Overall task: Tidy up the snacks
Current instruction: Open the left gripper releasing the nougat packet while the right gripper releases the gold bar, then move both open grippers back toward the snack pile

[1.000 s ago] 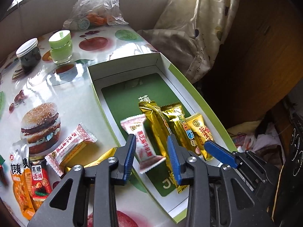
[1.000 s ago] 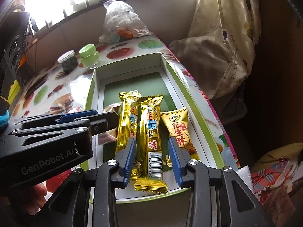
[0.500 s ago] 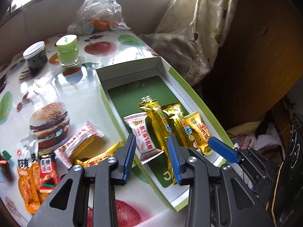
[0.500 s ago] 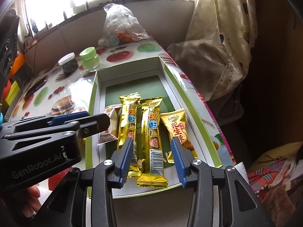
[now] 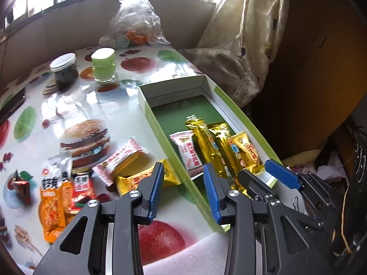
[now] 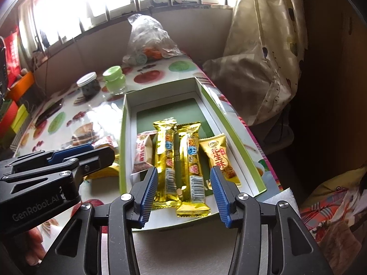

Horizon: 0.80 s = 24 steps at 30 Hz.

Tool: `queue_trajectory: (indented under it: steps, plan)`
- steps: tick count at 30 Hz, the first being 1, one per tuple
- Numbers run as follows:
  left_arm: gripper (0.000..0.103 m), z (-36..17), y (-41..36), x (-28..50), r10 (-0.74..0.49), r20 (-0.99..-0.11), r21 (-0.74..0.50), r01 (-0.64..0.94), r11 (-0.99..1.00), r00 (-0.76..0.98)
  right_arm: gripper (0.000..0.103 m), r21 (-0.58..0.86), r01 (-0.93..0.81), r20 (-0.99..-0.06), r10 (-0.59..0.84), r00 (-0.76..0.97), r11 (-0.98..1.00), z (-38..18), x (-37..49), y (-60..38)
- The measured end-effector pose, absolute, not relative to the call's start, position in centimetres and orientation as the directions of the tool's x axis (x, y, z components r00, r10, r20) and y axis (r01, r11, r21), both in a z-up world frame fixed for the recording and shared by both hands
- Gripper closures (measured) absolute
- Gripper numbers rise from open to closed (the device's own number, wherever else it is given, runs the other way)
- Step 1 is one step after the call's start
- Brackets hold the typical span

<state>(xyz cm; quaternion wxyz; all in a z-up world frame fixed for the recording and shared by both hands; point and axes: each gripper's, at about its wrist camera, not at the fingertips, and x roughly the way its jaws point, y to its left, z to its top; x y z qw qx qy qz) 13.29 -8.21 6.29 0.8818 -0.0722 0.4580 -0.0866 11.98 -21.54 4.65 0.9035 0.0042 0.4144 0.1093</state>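
Two gold bars [image 6: 181,160] lie in the box [image 6: 231,133] below the right tool [image 6: 184,192], whose jaws have just been opening, gripping nothing. Left tool [image 5: 183,190] hangs part-open, empty, over the box wall.

Blown-out window [image 6: 91,6] backlight, fisheye bending, perhaps soft

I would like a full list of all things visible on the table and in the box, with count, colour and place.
box: one, green and white, open, on the table's right side
long gold bars: two, side by side in the box
pink-white packet: one, in the box, left of the bars
small gold packet: one, in the box, right of the bars
loose snacks: several, pink, gold, orange, red, on the table left of the box
jars: two, green and dark, far side
plastic bag: one, clear, far edge
table: one, fruit print
left gripper: open, empty
right gripper: open, jaws just widened, over the bars' near ends
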Motion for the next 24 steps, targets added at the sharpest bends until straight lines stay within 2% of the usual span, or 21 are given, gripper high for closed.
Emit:
queue_trajectory:
  steps: [24]
  plan:
    - [0.064, 6.5, -1.7, 8.6, -0.066, -0.783, -0.129, -0.058, 0.99, 0.619, 0.055, 0.151, -0.274, -0.706, 0.297, 0.642, 0.95, 5.8, 10.0, -17.4]
